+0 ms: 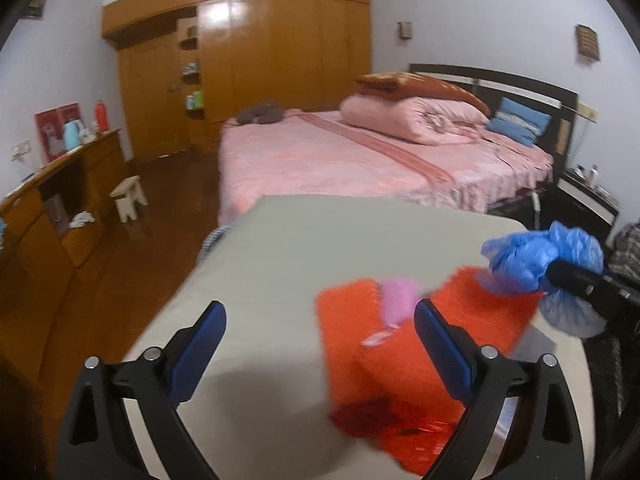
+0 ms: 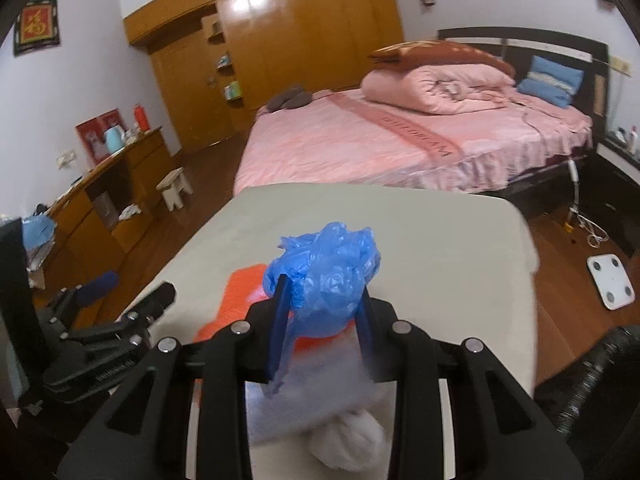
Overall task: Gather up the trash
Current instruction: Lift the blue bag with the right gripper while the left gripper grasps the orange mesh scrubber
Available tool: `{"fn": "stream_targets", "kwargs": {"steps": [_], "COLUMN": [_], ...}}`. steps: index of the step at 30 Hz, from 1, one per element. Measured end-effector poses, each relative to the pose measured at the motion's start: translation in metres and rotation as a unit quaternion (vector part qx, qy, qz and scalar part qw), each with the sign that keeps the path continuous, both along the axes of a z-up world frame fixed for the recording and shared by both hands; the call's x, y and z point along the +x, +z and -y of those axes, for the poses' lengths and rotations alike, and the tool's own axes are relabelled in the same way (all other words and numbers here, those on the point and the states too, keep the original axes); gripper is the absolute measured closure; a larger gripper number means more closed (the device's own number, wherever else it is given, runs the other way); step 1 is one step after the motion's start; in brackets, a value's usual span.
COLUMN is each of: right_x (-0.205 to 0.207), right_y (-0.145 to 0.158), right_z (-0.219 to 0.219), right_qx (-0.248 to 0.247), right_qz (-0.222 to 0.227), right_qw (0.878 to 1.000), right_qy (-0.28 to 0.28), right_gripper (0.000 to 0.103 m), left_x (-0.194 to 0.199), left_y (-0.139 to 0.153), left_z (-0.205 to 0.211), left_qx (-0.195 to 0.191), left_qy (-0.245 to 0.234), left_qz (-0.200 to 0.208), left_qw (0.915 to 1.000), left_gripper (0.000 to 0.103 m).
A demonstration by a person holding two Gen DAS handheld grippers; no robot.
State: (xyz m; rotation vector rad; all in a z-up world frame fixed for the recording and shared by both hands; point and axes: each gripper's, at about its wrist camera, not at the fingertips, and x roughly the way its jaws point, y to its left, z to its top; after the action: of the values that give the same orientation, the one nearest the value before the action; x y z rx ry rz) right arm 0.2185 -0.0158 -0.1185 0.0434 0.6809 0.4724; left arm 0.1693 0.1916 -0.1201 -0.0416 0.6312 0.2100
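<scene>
The right gripper [image 2: 322, 312] has its jaws clamped on a crumpled blue plastic bag [image 2: 326, 276], the bunched film bulging up and forward between the blue fingers [image 2: 280, 320]. A paler, greyish-white bulge of the same bundle [image 2: 348, 440] hangs below the jaws, so the load appears to be gripped near its neck. To do this step well, I judge the squeeze should stay firm on the gathered film, since thin plastic slides easily and the hanging weight pulls downward; lifting straight and steadily would keep the bundle from swinging or tearing.

The left gripper [image 1: 320, 344] has its jaws wide apart and holds nothing. Between and just ahead of its jaws lies a flat orange-red plastic wrapper [image 1: 360, 360] on the pale grey worktop [image 1: 260, 260], with a small pink paper scrap [image 1: 396, 300] on it close to the right-hand finger. Motion blur softens both, so their exact edges are hard to read. These look like the next trash to gather; the jaws would need to come down low and nearly flat to pinch such thin sheet off the surface.

Both grippers point forward across the worktop towards a bed with pink bedding [image 2: 380, 144], tilted slightly downward. The right one sits beyond the left jaws' right-hand side, raised above the wrapper's far edge.
</scene>
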Motion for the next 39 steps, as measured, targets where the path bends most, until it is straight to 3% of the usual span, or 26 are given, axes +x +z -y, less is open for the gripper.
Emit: {"fn": "stream_targets", "kwargs": {"steps": [10, 17, 20, 22, 26, 28, 39], "right_x": [-0.012, -0.017, -0.017, -0.018, -0.02, -0.022, -0.042], "right_y": [-0.016, -0.018, -0.018, -0.016, -0.015, -0.014, 0.018], "right_z": [0.043, 0.05, 0.052, 0.051, 0.054, 0.054, 0.072], "right_qx": [-0.012, -0.008, -0.01, -0.011, -0.009, -0.008, 0.013], "right_qz": [-0.011, -0.018, -0.016, -0.015, -0.014, -0.013, 0.024], "right_qw": [0.999, 0.999, 0.999, 0.999, 0.999, 0.999, 0.999], "right_qy": [-0.033, -0.04, -0.039, -0.039, -0.038, -0.038, -0.046], "right_gripper": [0.073, 0.073, 0.073, 0.073, 0.073, 0.073, 0.073], "left_x": [0.017, 0.026, 0.024, 0.025, 0.028, 0.029, 0.011], "left_y": [-0.013, -0.036, -0.038, -0.037, -0.035, -0.031, 0.032], "left_z": [0.059, 0.071, 0.067, 0.063, 0.062, 0.062, 0.061], "left_qx": [-0.003, -0.003, -0.031, -0.054, -0.069, -0.069, -0.09], "left_qy": [-0.092, -0.111, -0.123, -0.135, -0.145, -0.146, -0.151], "left_qz": [-0.015, -0.049, -0.047, -0.047, -0.049, -0.045, 0.024], "left_qw": [0.9956, 0.9926, 0.9908, 0.9883, 0.9858, 0.9858, 0.9842], "left_gripper": [0.011, 0.011, 0.032, 0.055, 0.084, 0.091, 0.093]}}
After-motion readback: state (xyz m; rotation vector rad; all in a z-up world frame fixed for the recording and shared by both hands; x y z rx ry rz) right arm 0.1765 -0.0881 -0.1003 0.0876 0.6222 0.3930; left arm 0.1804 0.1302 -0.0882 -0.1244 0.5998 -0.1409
